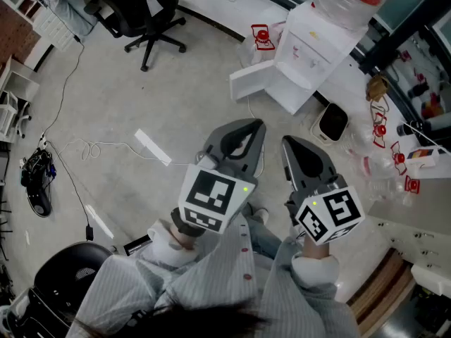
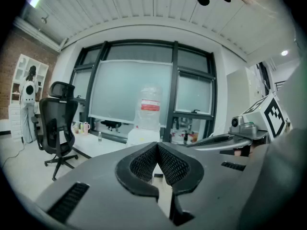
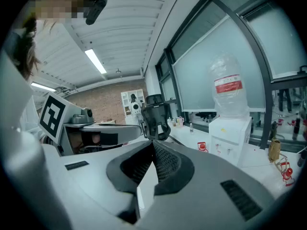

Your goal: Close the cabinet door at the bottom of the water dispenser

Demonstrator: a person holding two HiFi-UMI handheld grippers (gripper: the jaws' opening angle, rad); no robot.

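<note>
The cabinet door point(image 1: 262, 83) hangs wide open at the bottom of the water dispenser point(image 1: 310, 44). In the head view it sticks out over the floor point(image 1: 141, 104) on the dispenser's left side. It needs a push to shut.

The left gripper point(image 1: 255, 127) and the right gripper point(image 1: 289, 143) sit side by side, well apart from the dispenser, and both point toward it. I think the person is just getting ready to go up to it. Both pairs of jaws are together with nothing in them, which is good for pushing, not grabbing.

Only the head view shows the open door. The two gripper views show the big bottle point(image 3: 229, 90) on top of the dispenser, but their own jaws hide the door.
</note>
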